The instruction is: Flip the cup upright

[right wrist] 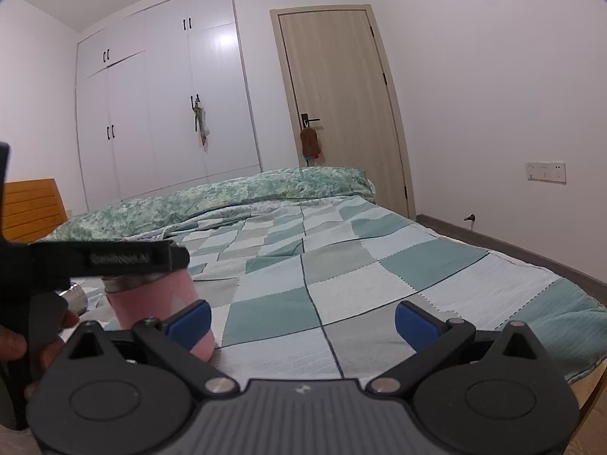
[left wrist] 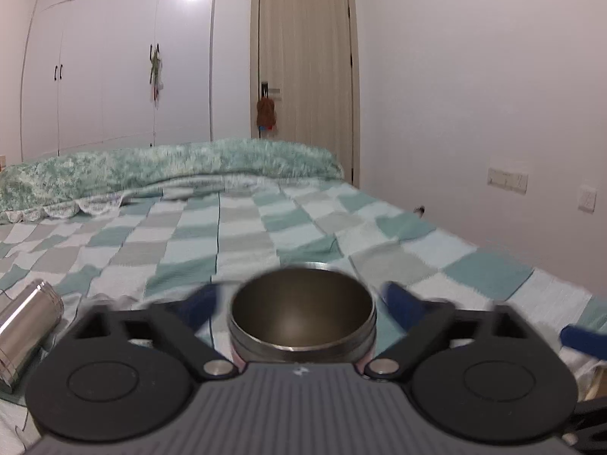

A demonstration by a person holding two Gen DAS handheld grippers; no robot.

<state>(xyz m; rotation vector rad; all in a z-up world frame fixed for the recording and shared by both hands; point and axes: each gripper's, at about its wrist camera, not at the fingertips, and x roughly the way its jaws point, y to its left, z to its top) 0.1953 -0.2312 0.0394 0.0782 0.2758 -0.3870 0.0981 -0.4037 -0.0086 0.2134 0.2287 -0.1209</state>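
Note:
The cup (left wrist: 302, 318) is pink with a steel threaded rim and dark inside. It stands upright on the bed, mouth up, between the blue fingers (left wrist: 201, 305) of my left gripper (left wrist: 303, 303), whose jaws stand wide apart and clear of it. In the right wrist view the cup (right wrist: 163, 307) stands at the left, with the left gripper's black body just above its rim. My right gripper (right wrist: 303, 320) is open and empty, to the right of the cup.
A steel lid or inner cup (left wrist: 22, 333) lies on its side left of the pink cup. The bed has a teal checked blanket (right wrist: 341, 265) and a folded green quilt (left wrist: 170, 167) at the far end. The bed's edge (right wrist: 584, 364) drops off at the right.

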